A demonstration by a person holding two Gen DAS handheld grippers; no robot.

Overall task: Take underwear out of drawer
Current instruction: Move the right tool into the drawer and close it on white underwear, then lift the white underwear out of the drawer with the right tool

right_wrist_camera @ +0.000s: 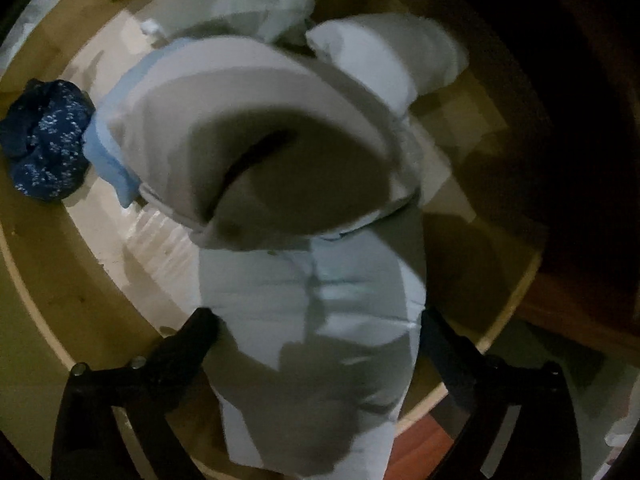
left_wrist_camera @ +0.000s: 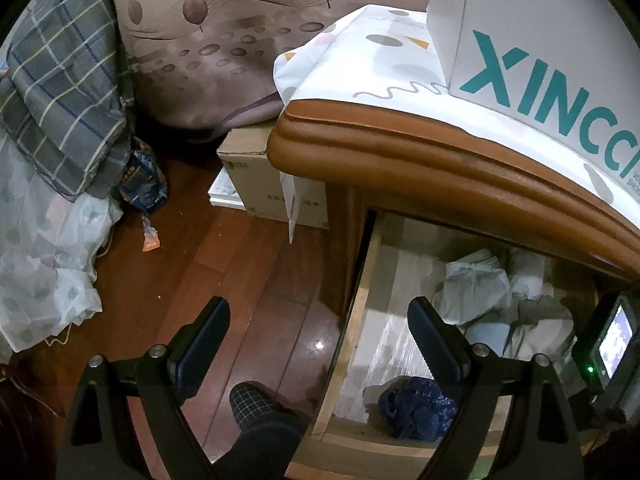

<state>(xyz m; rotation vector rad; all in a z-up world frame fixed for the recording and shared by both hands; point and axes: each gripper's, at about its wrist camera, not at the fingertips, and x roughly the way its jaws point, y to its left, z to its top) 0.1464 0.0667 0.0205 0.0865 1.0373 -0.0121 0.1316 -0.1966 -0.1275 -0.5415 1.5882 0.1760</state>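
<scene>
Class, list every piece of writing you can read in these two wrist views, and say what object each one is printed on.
"XINCC", teal capitals cut off by the frame edge: on the white box on the nightstand.
Small grey lines under it, starting "VO" and "SHOO": cut off, not readable in full.
Print on the cardboard carton on the floor: too small to read.
Print on the blue packet on the floor: too blurred to read.
Right wrist view: no text.

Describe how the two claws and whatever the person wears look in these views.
Left claw: matte black angular frame, silver bolts at the joints, long dark blue ribbed pads on the fingers. Right claw: the same black frame with bolts, blurred and dim. Its camera has a lit screen and a green light. The person wears dark trousers and a checked slipper.
</scene>
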